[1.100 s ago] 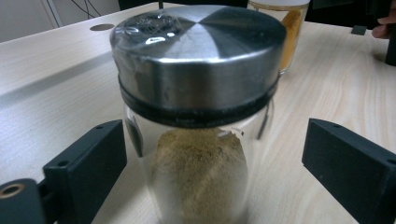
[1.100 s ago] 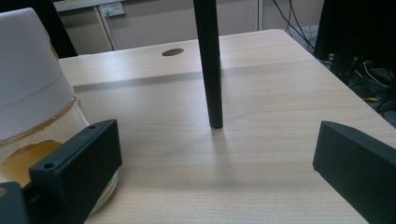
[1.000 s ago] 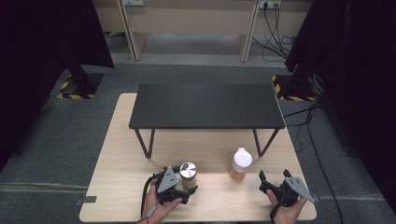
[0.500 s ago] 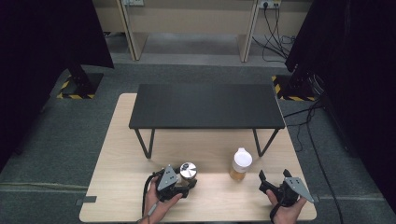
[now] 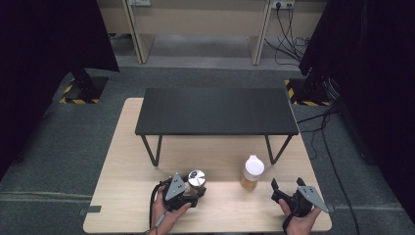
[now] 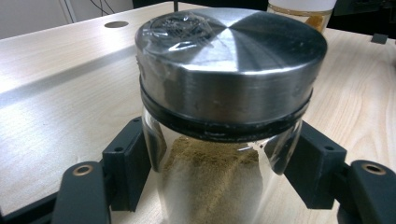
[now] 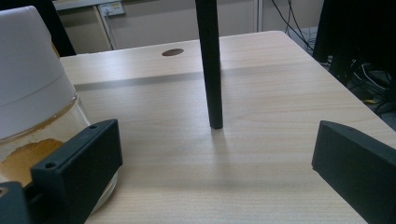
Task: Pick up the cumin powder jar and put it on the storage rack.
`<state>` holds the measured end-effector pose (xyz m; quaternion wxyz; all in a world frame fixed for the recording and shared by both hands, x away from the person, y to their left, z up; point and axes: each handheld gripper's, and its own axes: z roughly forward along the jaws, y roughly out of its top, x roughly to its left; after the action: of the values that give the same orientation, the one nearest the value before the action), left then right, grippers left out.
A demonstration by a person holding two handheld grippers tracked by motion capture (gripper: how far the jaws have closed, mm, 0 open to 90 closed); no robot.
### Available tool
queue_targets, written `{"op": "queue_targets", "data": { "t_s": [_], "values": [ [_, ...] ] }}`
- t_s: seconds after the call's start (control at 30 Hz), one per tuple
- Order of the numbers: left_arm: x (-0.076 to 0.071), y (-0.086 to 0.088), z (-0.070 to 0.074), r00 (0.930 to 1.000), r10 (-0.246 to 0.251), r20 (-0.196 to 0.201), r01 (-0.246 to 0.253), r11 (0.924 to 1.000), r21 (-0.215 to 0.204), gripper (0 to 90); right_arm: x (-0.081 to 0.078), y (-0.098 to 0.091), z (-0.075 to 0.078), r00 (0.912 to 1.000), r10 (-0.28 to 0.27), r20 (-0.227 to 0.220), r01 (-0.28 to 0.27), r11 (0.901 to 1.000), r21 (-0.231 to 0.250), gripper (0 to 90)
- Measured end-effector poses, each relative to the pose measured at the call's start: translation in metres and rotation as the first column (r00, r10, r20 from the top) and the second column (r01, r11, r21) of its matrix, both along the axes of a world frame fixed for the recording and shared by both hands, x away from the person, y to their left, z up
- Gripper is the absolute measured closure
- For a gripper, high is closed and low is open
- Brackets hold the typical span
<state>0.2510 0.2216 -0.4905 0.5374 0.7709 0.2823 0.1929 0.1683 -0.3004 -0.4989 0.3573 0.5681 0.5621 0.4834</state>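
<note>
At the near edge of the light wooden bench (image 5: pixel 122 196), the left hand-held gripper (image 5: pixel 188 195) is closed around a glass jar with a metal lid (image 5: pixel 196 179); its jaws have just been closing and now press on the glass from both sides. In the left gripper view this glass jar with a metal lid (image 6: pixel 224 140) stands upright between the two black jaws, and it holds a brownish powder under a brushed steel cap with a dark ring below it. The person's left hand (image 5: pixel 164 215) holds this gripper from below. At the near right side of the bench, the right hand-held gripper (image 5: pixel 285 188) rests with its jaws spread wide apart and with nothing between them. The right hand (image 5: pixel 298 223) holds it close to the bench edge. A little further away, just beside the left jaw of this gripper, stands a jar with a white lid (image 5: pixel 253 171), and it contains an orange-yellow powder. In the right gripper view this jar with a white lid (image 7: pixel 32 93) is next to the left jaw, but I cannot tell if they touch. The two jars are well apart from each other. Behind them, on the bench, stands a small black table (image 5: pixel 215 111) on thin black legs, and one leg (image 7: pixel 209 65) rises in front of the right gripper. Further back there is the grey floor (image 5: pixel 205 73) with some cables (image 5: pixel 286 29).
</note>
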Motion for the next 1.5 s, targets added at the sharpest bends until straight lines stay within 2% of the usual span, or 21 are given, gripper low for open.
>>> {"op": "queue_targets", "data": {
  "t_s": [0.27,0.43,0.57,0.8,1.03,1.33,1.4,1.43,1.5],
  "values": [
    [-0.006,0.004,-0.002,0.9992,0.04,0.005,-0.04,0.999,-0.019,30.6,0.0,0.0,0.0,1.0,0.002,0.0,-0.002,1.0,-0.002,1.8],
    [-0.014,0.011,0.005,0.9966,0.079,0.023,-0.077,0.9957,-0.051,30.5,0.0,-0.001,0.0,1.0,0.002,-0.001,-0.002,1.0,0.001,1.7],
    [-0.023,0.013,0.018,0.9917,0.119,0.048,-0.116,0.9908,-0.069,30.6,0.0,0.0,0.0,1.0,0.002,-0.001,-0.002,1.0,0.0,1.8],
    [-0.042,0.012,0.049,0.9779,0.195,0.075,-0.189,0.9782,-0.086,30.5,0.0,0.0,0.0,1.0,0.002,-0.001,-0.002,1.0,0.0,1.8],
    [-0.053,0.015,0.078,0.9727,0.22,0.072,-0.214,0.973,-0.086,30.6,0.0,0.0,0.0,1.0,0.001,-0.001,-0.001,1.0,0.0,1.9],
    [-0.057,0.016,0.104,0.9643,0.252,0.081,-0.243,0.9646,-0.102,30.6,0.0,0.001,0.0,1.0,-0.003,0.002,0.003,1.0,-0.003,2.0],
    [-0.056,0.016,0.115,0.9617,0.259,0.089,-0.25,0.9632,-0.099,30.5,0.0,0.001,0.0,1.0,-0.003,0.002,0.003,1.0,-0.003,2.0],
    [-0.055,0.016,0.121,0.9616,0.26,0.087,-0.252,0.9631,-0.094,30.6,0.0,0.001,0.0,1.0,-0.003,0.001,0.003,1.0,-0.002,2.0],
    [-0.049,0.018,0.132,0.966,0.249,0.07,-0.243,0.9661,-0.089,30.5,-0.001,0.001,0.0,1.0,-0.004,0.002,0.004,1.0,-0.002,2.1]
  ]
}}
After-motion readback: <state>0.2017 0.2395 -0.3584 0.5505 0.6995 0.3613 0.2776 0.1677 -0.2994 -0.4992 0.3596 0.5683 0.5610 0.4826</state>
